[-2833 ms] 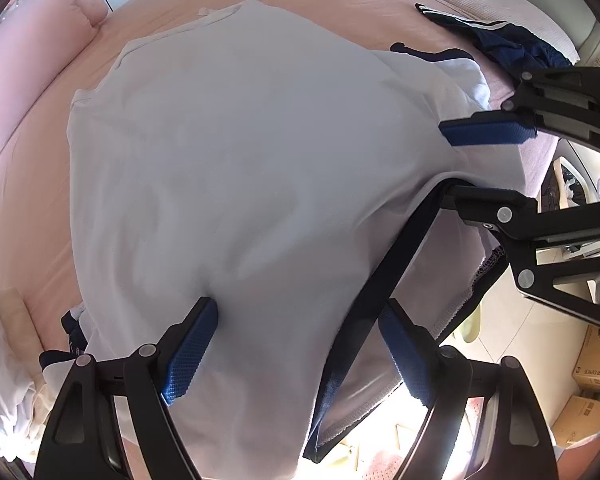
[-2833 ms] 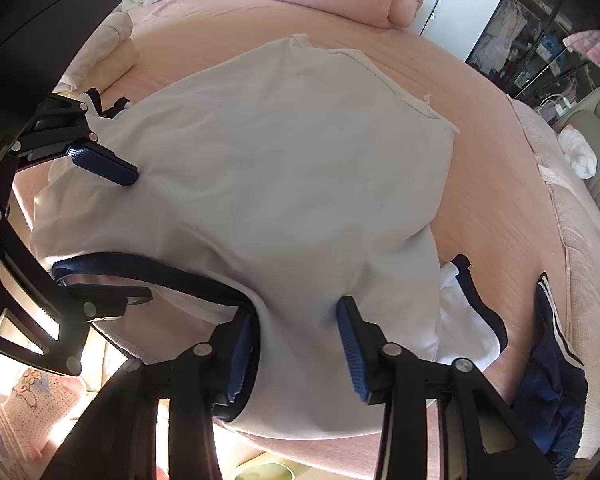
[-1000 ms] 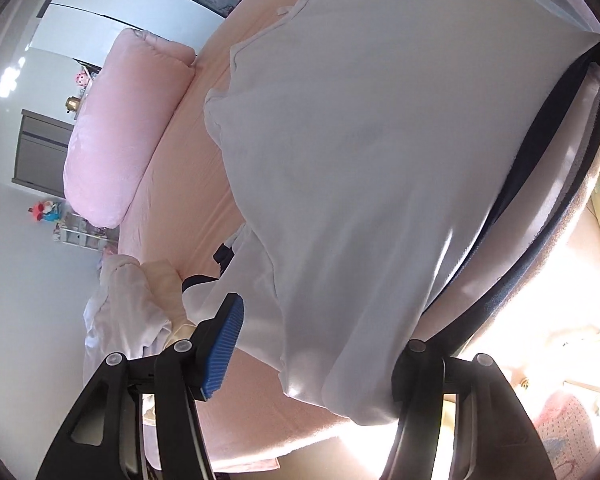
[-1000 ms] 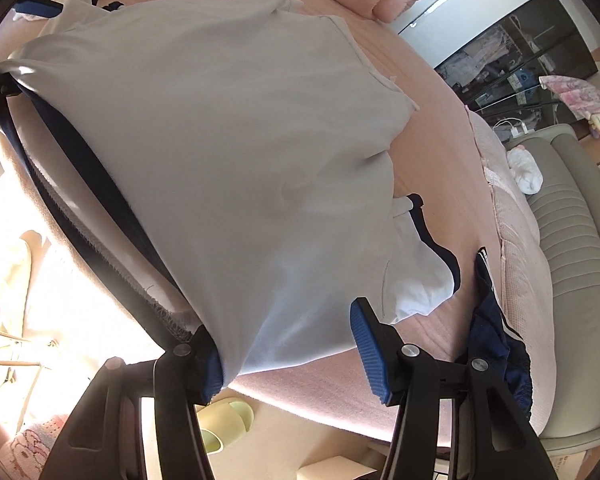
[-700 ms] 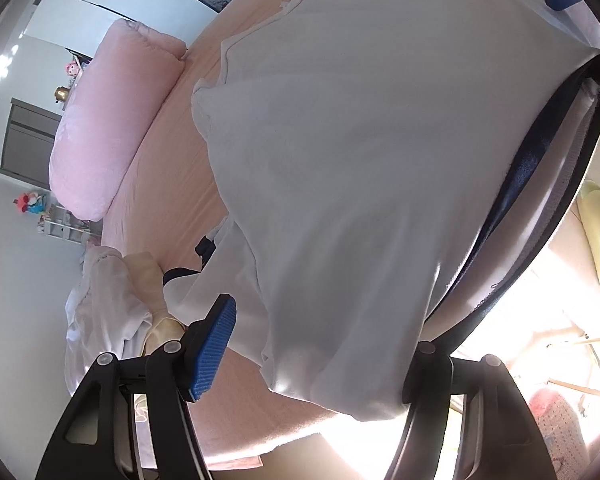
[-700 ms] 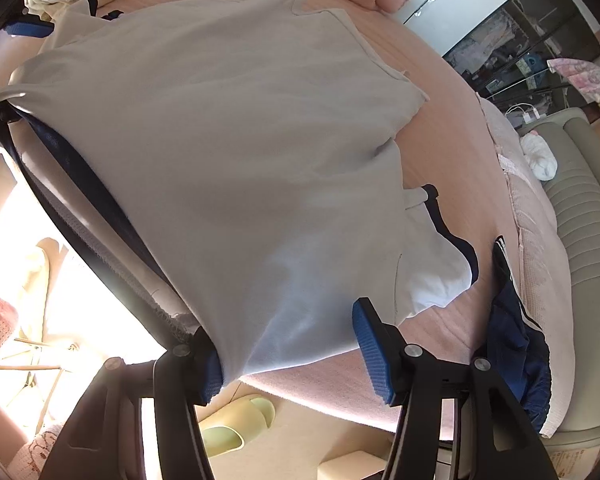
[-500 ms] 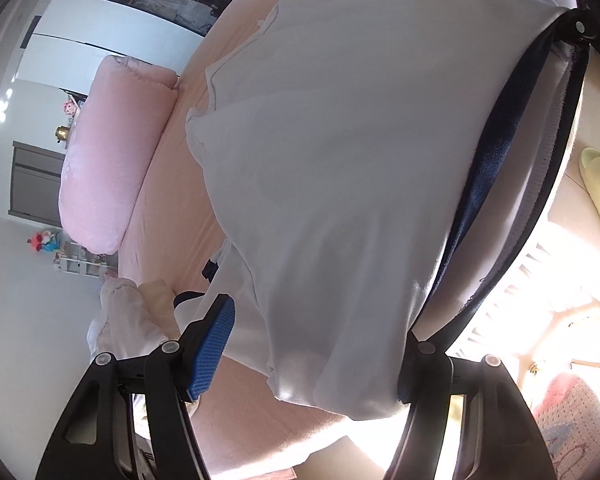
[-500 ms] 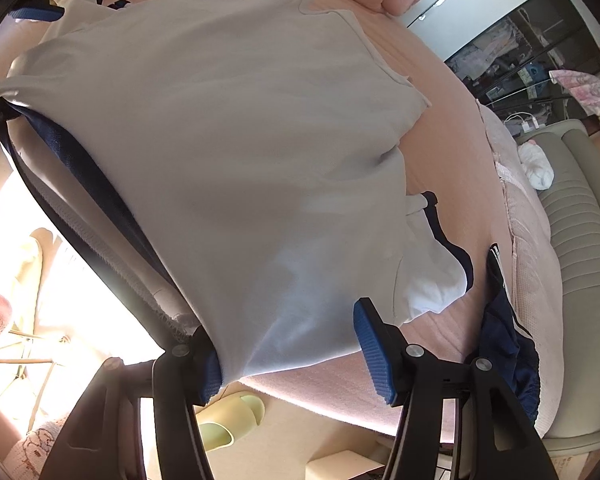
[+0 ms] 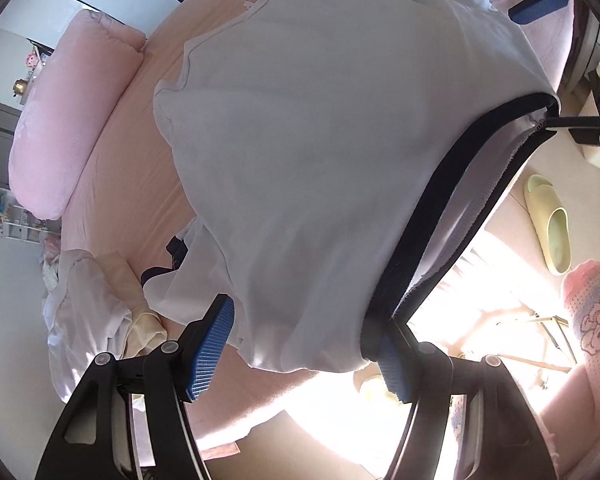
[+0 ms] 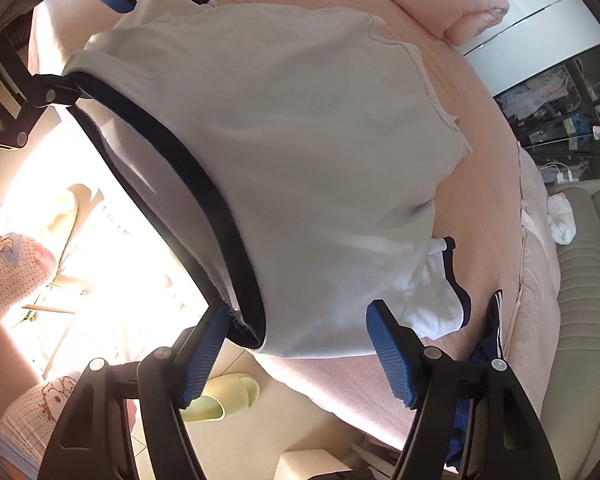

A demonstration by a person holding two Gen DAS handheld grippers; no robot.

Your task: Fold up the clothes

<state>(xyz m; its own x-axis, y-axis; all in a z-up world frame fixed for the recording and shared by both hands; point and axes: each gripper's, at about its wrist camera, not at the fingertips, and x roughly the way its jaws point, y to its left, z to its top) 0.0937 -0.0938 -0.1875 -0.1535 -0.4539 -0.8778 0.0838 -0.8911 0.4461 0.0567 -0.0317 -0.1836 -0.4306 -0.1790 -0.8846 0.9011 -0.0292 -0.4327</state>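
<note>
The white shirt (image 9: 320,152) lies spread over the pink bed (image 9: 120,184), its navy-banded hem (image 9: 432,216) lifted off the near edge and stretched between the two grippers, seemingly so the lower half can be carried up over the body in one clean fold. The left gripper (image 9: 300,344) has one hem corner between its blue pads, the fabric bunched against the right-hand pad while the other pad stands off it, so the hold looks loose and I cannot tell if it truly grips. The right gripper (image 10: 296,348) has the opposite corner between its jaws, which are opening now; the cloth touches only one pad.

Beyond the collar end there is open pink bed up to the pink bolster (image 9: 68,128). A heap of pale clothes (image 9: 96,300) crowds one side, a dark navy garment (image 10: 488,336) the other. Pale slippers (image 10: 224,396) sit on the floor below the bed's edge.
</note>
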